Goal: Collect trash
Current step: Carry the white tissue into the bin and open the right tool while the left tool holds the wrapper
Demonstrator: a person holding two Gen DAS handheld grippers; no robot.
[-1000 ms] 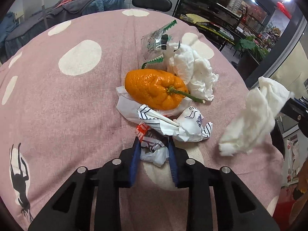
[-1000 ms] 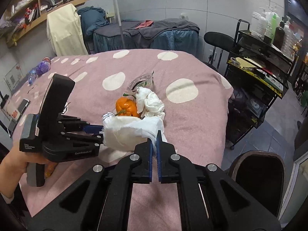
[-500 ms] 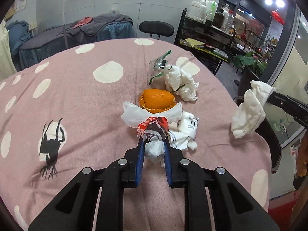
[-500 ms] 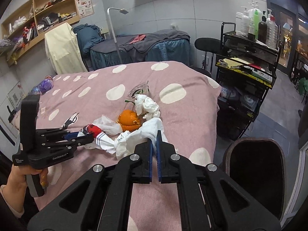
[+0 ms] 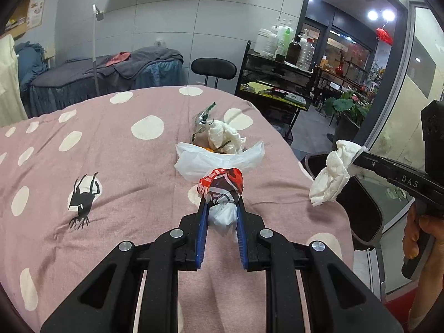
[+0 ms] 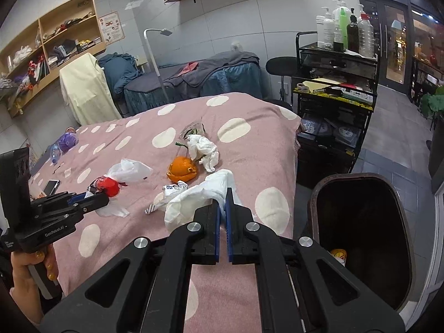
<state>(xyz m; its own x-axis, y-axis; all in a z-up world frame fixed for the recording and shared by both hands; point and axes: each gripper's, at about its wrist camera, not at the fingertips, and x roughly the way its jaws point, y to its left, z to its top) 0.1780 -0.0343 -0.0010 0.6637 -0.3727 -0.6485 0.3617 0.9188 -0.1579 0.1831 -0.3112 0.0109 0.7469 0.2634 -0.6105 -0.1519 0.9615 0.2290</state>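
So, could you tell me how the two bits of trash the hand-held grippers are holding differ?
The left hand-held gripper holds a red, black and white printed wrapper; the right hand-held gripper's crumpled tissue is plain white. The wrapper keeps those jaws apart; the tissue's nearly meet. Both hang above the bedspread.

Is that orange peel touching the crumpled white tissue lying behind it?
Apart. The right wrist view shows pink cloth between the orange peel and the tissue.
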